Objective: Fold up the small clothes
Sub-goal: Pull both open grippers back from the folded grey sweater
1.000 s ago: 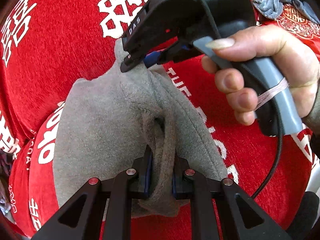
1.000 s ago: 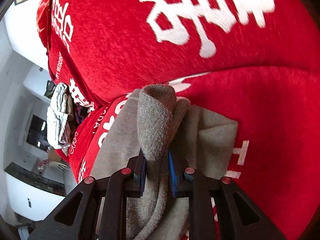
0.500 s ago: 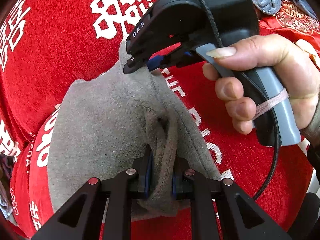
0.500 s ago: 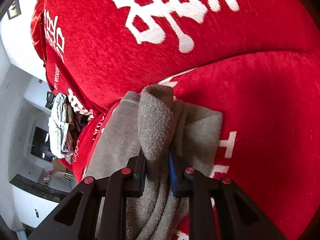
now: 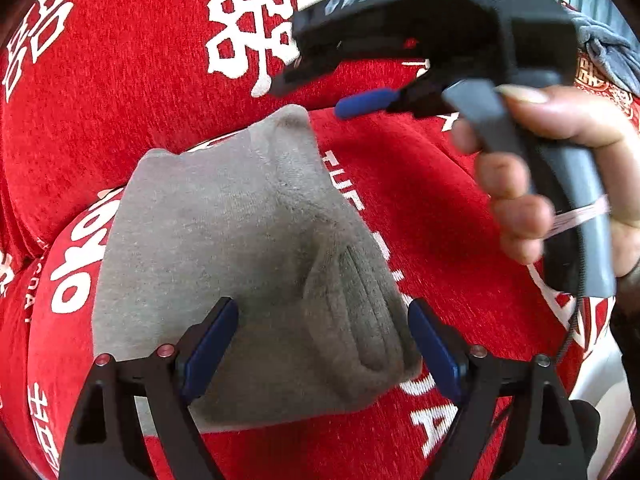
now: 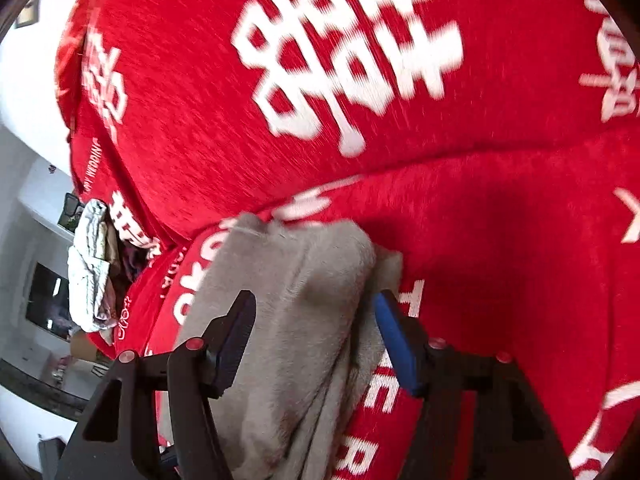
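A small grey knit garment (image 5: 240,264) lies folded on the red cloth with white characters (image 5: 120,80). My left gripper (image 5: 320,320) is open, its blue-padded fingers apart on either side of the garment's ribbed edge (image 5: 360,312). My right gripper (image 5: 316,92) shows in the left wrist view, held in a hand, open and lifted just beyond the garment's far corner. In the right wrist view my right gripper (image 6: 316,312) stands open over the grey garment (image 6: 288,320), which lies loose between the fingers.
A grey-blue cloth (image 5: 604,48) lies at the far right on the red cover. A bundle of pale clothes (image 6: 90,264) sits at the left edge of the red cover, with room furniture beyond.
Both grippers have opened and let go of the grey garment. The right gripper has lifted back from its far corner; the garment now lies flat.
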Motion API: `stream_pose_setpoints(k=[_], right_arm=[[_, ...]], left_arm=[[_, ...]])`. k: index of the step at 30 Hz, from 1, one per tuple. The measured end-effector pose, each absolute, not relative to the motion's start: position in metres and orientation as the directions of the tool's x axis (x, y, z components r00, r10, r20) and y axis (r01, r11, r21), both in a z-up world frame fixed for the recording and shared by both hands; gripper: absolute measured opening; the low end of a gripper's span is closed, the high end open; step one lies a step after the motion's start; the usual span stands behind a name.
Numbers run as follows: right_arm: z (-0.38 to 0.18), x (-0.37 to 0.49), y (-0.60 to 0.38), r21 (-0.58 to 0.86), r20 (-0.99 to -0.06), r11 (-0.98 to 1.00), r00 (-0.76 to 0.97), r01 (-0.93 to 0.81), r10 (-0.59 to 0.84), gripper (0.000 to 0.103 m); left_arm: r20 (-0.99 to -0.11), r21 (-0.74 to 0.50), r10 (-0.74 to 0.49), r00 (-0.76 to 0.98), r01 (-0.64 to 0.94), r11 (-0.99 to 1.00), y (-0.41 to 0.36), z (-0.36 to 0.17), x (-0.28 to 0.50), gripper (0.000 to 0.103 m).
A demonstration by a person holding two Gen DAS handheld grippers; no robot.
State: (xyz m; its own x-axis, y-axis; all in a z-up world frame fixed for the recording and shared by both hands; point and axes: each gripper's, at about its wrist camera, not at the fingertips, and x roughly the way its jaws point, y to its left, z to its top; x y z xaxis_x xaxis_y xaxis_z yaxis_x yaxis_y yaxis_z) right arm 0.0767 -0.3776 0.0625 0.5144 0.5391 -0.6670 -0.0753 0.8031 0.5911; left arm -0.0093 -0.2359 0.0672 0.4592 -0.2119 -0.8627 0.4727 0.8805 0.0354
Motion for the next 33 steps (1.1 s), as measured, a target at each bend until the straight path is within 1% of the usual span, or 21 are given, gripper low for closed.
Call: stream_pose_setpoints(k=[3, 6, 10, 12, 14, 16, 18, 19, 21, 22, 23, 24, 27, 29, 30, 31, 33], right_arm=[[0.086, 0.065, -0.367, 0.589, -0.634, 0.797, 0.534, -0.136, 0.559, 0.067], [0.102, 0.058, -0.346, 0.612, -0.596, 0.763, 0.511, -0.209, 0.619, 0.067], [0.092, 0.064, -0.317, 0.678, -0.567, 0.693, 0.426, -0.246, 0.705, 0.068], [0.079, 0.067, -0.311, 0.682, -0.588, 0.694, 0.391, -0.231, 0.708, 0.068], [0.062, 0.069, -0.309, 0.662, -0.629, 0.721, 0.372, -0.204, 0.683, 0.068], [0.046, 0.068, -0.320, 0.647, -0.660, 0.747, 0.379, -0.151, 0.649, 0.068], [0.033, 0.067, -0.339, 0.663, -0.659, 0.743, 0.399, -0.094, 0.638, 0.067], [0.029, 0.065, -0.348, 0.672, -0.651, 0.737, 0.414, -0.075, 0.636, 0.067], [0.025, 0.062, -0.359, 0.646, -0.675, 0.762, 0.432, -0.044, 0.598, 0.068], [0.023, 0.060, -0.361, 0.600, -0.722, 0.800, 0.423, -0.009, 0.547, 0.068], [0.022, 0.058, -0.362, 0.584, -0.738, 0.812, 0.418, 0.003, 0.530, 0.068], [0.025, 0.052, -0.363, 0.587, -0.732, 0.809, 0.425, -0.003, 0.533, 0.068], [0.055, 0.023, -0.354, 0.608, -0.662, 0.787, 0.480, -0.105, 0.575, 0.068], [0.077, -0.001, -0.338, 0.636, -0.596, 0.746, 0.489, -0.197, 0.637, 0.068], [0.085, -0.013, -0.328, 0.655, -0.559, 0.715, 0.481, -0.243, 0.675, 0.068], [0.087, -0.018, -0.321, 0.666, -0.542, 0.697, 0.471, -0.264, 0.696, 0.068], [0.083, -0.027, -0.307, 0.716, -0.496, 0.630, 0.417, -0.301, 0.762, 0.069]], left_arm=[[-0.860, 0.018, -0.223, 0.459, 0.464, 0.885, -0.228, 0.073, -0.012, 0.087], [-0.850, 0.009, -0.235, 0.471, 0.461, 0.888, -0.213, 0.082, -0.017, 0.087], [-0.829, 0.001, -0.250, 0.501, 0.448, 0.894, -0.185, 0.094, -0.020, 0.088], [-0.819, -0.010, -0.242, 0.521, 0.410, 0.912, -0.163, 0.098, -0.012, 0.088], [-0.822, -0.026, -0.219, 0.525, 0.350, 0.936, -0.143, 0.096, 0.000, 0.088], [-0.835, -0.018, -0.158, 0.527, 0.260, 0.966, -0.119, 0.085, 0.020, 0.088], [-0.856, -0.020, -0.123, 0.502, 0.204, 0.979, -0.105, 0.070, 0.030, 0.088], [-0.867, -0.038, -0.129, 0.481, 0.195, 0.980, -0.100, 0.061, 0.036, 0.088], [-0.885, -0.099, -0.168, 0.434, 0.178, 0.979, -0.092, 0.042, 0.043, 0.098], [-0.884, -0.091, -0.155, 0.442, 0.162, 0.983, -0.089, 0.040, 0.045, 0.103], [-0.879, -0.089, -0.153, 0.451, 0.160, 0.983, -0.090, 0.041, 0.043, 0.103], [-0.877, -0.096, -0.162, 0.453, 0.165, 0.982, -0.090, 0.045, 0.040, 0.103], [-0.858, -0.102, -0.177, 0.483, 0.179, 0.979, -0.087, 0.058, 0.033, 0.103], [-0.846, -0.090, -0.169, 0.505, 0.176, 0.980, -0.084, 0.064, 0.031, 0.103], [-0.844, -0.087, -0.164, 0.511, 0.171, 0.981, -0.081, 0.065, 0.032, 0.103], [-0.844, -0.090, -0.159, 0.513, 0.156, 0.984, -0.078, 0.065, 0.032, 0.103], [-0.856, -0.112, -0.167, 0.489, 0.140, 0.984, -0.074, 0.060, 0.034, 0.103]])
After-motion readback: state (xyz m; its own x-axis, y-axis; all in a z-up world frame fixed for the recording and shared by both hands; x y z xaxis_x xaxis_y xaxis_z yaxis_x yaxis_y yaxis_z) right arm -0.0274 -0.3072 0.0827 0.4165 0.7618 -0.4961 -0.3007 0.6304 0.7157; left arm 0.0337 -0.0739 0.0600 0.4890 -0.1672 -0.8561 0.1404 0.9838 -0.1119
